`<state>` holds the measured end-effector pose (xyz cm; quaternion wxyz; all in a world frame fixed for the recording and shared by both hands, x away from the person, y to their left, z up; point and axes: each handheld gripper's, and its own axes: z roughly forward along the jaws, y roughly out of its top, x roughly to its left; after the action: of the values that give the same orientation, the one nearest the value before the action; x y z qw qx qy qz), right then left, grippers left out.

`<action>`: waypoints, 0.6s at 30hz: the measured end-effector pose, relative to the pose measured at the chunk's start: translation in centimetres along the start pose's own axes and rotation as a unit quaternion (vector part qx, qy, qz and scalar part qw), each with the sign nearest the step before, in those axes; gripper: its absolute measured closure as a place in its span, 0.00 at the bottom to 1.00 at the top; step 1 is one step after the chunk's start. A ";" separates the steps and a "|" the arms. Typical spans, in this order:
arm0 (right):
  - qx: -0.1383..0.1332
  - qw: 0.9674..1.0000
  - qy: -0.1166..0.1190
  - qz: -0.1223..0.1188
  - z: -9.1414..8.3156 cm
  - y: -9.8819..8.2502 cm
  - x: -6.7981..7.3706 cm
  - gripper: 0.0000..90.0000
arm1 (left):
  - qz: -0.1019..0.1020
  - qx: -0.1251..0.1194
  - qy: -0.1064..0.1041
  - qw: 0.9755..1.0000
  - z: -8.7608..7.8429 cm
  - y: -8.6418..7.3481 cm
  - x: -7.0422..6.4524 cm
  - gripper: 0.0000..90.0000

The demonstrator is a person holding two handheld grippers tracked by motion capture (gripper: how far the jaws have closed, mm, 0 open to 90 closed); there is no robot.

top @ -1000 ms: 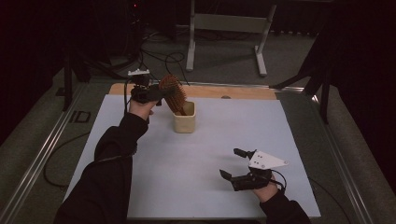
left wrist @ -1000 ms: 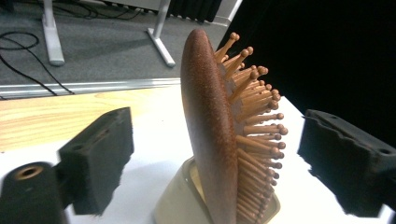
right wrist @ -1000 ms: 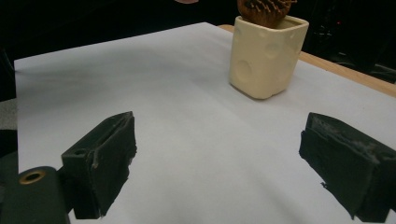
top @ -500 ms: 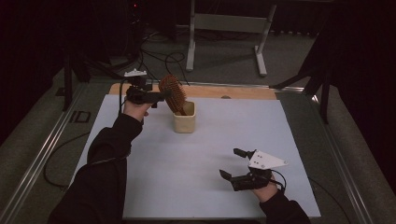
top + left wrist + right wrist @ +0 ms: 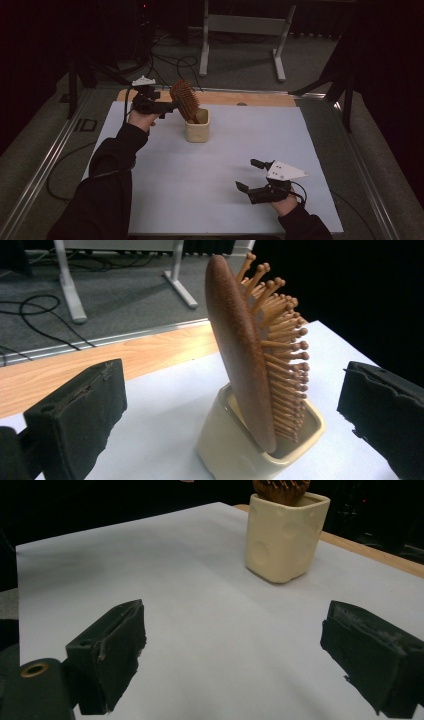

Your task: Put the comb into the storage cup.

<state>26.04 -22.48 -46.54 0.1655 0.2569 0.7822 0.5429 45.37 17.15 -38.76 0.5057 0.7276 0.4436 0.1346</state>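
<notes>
The left gripper [image 5: 230,405] is letting go, its jaws having just been opening and now standing wide of the hairbrush [image 5: 252,347] leaning handle-down in the cream cup [image 5: 240,450], so it is best backing off straight, while the right gripper [image 5: 255,175] is waiting wide and empty.

Dim room, grey carpet floor [image 5: 240,60] (cables [image 5: 170,62] trailing), metal stand [image 5: 245,30] behind.

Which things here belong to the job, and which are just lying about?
In the job:
brush, standing in the cup
cup
left tongs, open by the brush

Lying about:
right tongs, open and idle
stand on the floor
cables on the floor
</notes>
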 end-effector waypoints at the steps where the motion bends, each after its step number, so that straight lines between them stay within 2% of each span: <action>1: 0.000 1.000 0.000 0.001 0.0 0.0 0.0 0.11 | 0.009 0.000 0.002 1.000 -0.2 0.0 -0.1 0.00; 3: -0.001 1.000 0.000 0.004 -0.1 -0.1 -0.1 0.11 | 0.019 0.003 -0.007 1.000 -0.3 -0.1 -0.2 0.00; 6: 0.000 1.000 0.001 0.008 -0.1 -0.2 -0.2 0.11 | 0.039 0.005 -0.004 0.999 -0.6 -0.4 -0.3 0.00; 16: 0.002 1.000 -0.001 0.005 0.1 -0.1 -0.2 0.11 | 0.063 0.007 -0.019 0.998 -1.5 -1.3 -0.2 0.00; 18: 0.004 1.000 -0.002 0.002 0.1 -0.2 -0.2 0.11 | 0.061 0.010 -0.025 0.998 -1.5 -1.5 -0.3 0.00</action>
<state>26.25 -22.55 -46.75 0.1654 0.2602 0.7837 0.5393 43.44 18.02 -39.27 0.4998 0.7616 0.3871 0.1425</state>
